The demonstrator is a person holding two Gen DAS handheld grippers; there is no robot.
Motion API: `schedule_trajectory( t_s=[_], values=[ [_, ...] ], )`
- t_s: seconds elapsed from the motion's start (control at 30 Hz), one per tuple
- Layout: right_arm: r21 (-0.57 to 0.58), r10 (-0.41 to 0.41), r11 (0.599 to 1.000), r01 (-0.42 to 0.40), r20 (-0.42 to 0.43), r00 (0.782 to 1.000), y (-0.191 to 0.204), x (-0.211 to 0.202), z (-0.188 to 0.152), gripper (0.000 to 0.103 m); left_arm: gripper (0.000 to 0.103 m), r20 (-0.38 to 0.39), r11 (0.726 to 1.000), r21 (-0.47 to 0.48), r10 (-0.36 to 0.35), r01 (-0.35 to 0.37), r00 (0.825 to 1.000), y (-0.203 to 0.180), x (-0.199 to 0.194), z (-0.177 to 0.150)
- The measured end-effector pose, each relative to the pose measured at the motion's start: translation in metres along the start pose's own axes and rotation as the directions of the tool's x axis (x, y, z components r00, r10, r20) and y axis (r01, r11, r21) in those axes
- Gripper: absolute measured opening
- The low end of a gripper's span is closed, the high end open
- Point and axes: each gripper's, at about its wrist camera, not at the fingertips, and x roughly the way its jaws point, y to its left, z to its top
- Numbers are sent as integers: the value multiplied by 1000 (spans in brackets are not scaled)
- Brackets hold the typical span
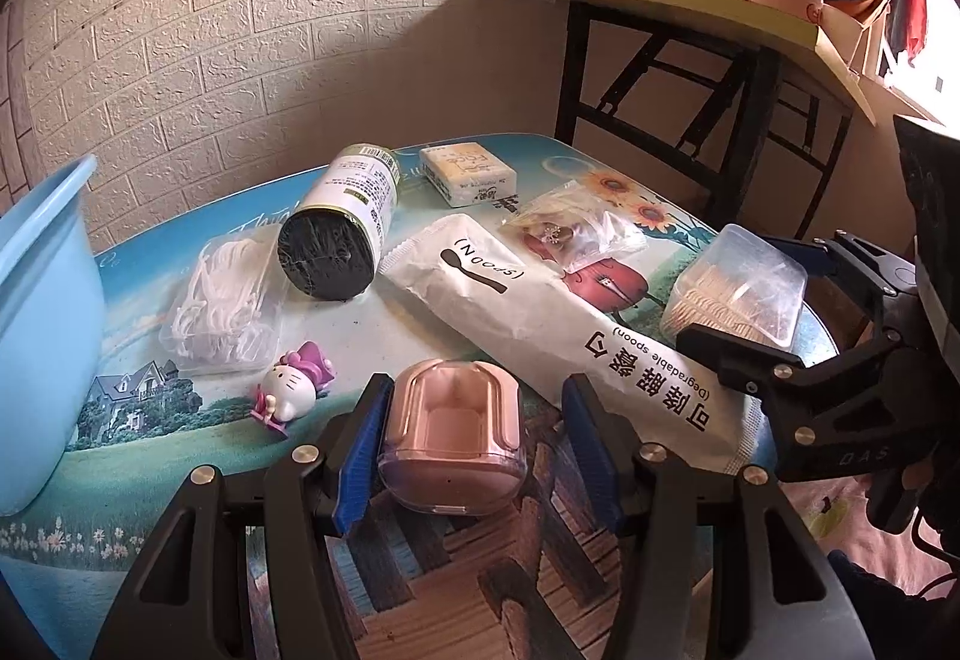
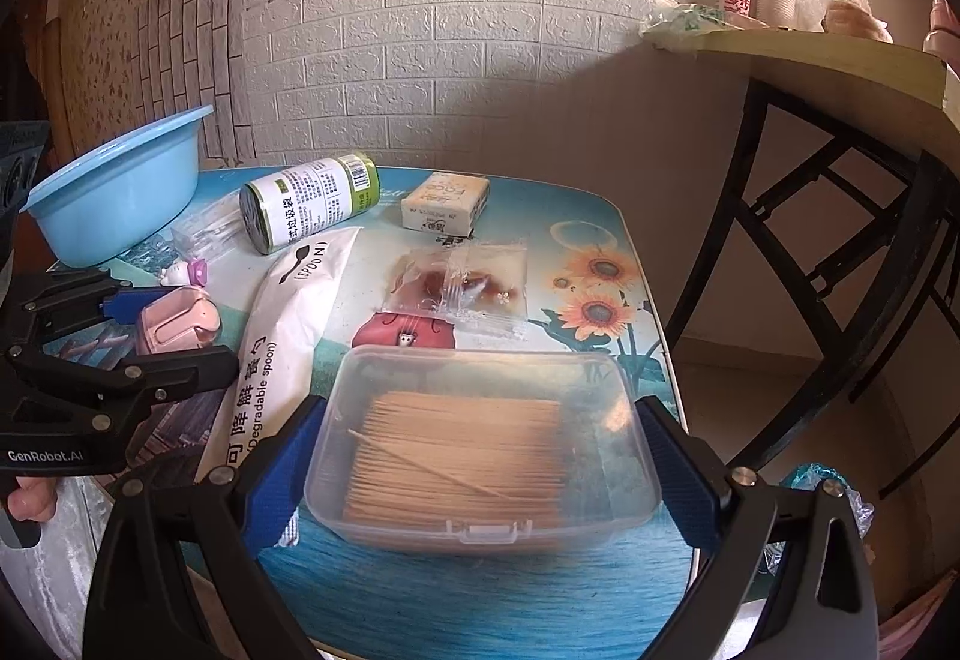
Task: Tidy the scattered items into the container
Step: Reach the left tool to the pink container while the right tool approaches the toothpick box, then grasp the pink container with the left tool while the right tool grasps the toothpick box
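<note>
On the picture-printed table top the scattered items are spread near a light blue basin, which is cut off at the left edge of the left wrist view; whether anything lies in it cannot be told. A pink case with a clear lid is seen between the blue pads of the left gripper; the left pad touches its side, while a gap is seen at the right pad, so a firm grip is not shown. A clear box of wooden toothpicks is bracketed by the right gripper; its pads stand wide at the box's two ends, and whether they press on it cannot be told. "(SPOON)" and "(Degradable spoon)" are read on a long white packet, beside Chinese characters; "GenRobot.AI" is printed on the left gripper's body in the right wrist view. A green-labelled roll of black bags lies on its side, its small print unreadable; a cream tissue pack carries lettering too blurred to make out. A cat figure, a box of white floss picks and a clear zip bag lie between them.
</note>
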Motion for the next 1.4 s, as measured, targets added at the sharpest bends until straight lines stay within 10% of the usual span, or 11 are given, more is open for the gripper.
schedule_trajectory(
  t_s=[0.2,1.4],
  values=[
    [-4,10,1000,-10,11,1000,-1,2,-1,94,41,19,999,0,33,-33,999,2,-2,-3],
    [54,-11,999,7,63,998,18,-40,37,93,40,130,992,-50,125,-120,984,25,-76,27]
  ],
)
